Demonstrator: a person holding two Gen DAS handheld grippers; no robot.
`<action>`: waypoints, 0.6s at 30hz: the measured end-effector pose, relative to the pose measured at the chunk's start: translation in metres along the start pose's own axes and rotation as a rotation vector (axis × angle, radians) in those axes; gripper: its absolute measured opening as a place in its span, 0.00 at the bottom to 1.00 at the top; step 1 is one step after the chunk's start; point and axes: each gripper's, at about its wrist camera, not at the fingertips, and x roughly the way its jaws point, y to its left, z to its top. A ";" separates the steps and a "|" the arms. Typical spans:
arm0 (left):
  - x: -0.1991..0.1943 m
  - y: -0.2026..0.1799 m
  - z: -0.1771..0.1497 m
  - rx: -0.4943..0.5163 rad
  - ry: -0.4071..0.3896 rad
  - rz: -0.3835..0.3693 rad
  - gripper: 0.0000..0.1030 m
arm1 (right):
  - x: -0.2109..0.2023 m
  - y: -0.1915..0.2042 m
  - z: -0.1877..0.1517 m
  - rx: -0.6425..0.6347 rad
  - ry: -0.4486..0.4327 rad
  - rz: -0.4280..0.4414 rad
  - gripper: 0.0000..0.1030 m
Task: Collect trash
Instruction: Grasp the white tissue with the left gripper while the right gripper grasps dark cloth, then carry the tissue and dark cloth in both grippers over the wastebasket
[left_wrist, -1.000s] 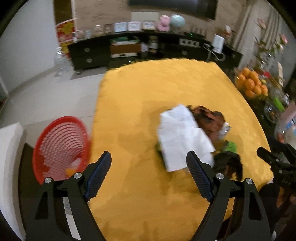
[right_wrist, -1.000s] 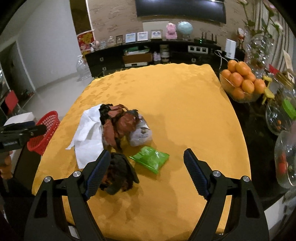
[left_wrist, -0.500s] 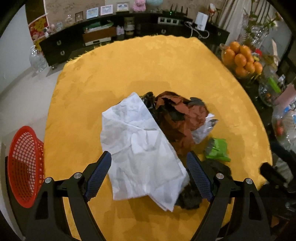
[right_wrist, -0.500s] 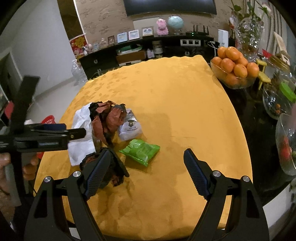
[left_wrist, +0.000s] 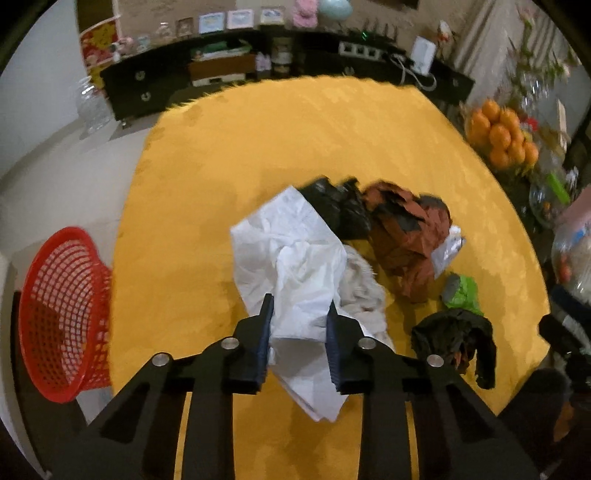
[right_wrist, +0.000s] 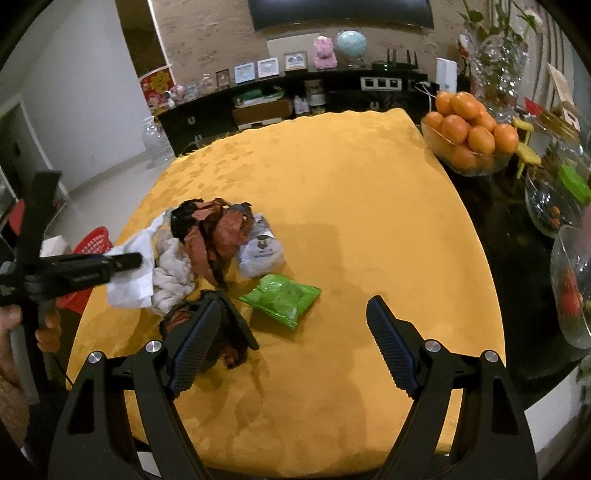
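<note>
A pile of trash lies on the yellow tablecloth (left_wrist: 258, 147). My left gripper (left_wrist: 299, 317) is shut on the near part of a crumpled white paper sheet (left_wrist: 291, 251), which also shows in the right wrist view (right_wrist: 136, 273). Beside it lie a grey-white rag (left_wrist: 360, 291), a brown and black wrapper (left_wrist: 406, 229), a silver pouch (right_wrist: 260, 254), a green packet (right_wrist: 282, 299) and a dark crumpled wrapper (left_wrist: 454, 332). My right gripper (right_wrist: 291, 336) is open and empty above the table's near side, its left finger over the dark wrapper (right_wrist: 225, 343).
A red mesh basket (left_wrist: 59, 314) stands off the table's left edge. A glass bowl of oranges (right_wrist: 469, 136) and glass jars (right_wrist: 554, 199) stand on the dark surface at the right. A black sideboard (right_wrist: 295, 96) runs along the far wall.
My left gripper swung from the red basket over to the trash pile, came down and shut on the white paper. My right gripper stayed open and shifted little.
</note>
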 end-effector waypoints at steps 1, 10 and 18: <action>-0.005 0.005 0.000 -0.014 -0.011 -0.002 0.22 | 0.000 0.003 0.000 -0.007 0.000 0.001 0.76; -0.054 0.047 -0.007 -0.101 -0.114 0.023 0.20 | 0.011 0.031 -0.002 -0.081 0.041 0.054 0.77; -0.088 0.066 -0.015 -0.133 -0.163 0.036 0.20 | 0.037 0.063 -0.006 -0.151 0.087 0.088 0.82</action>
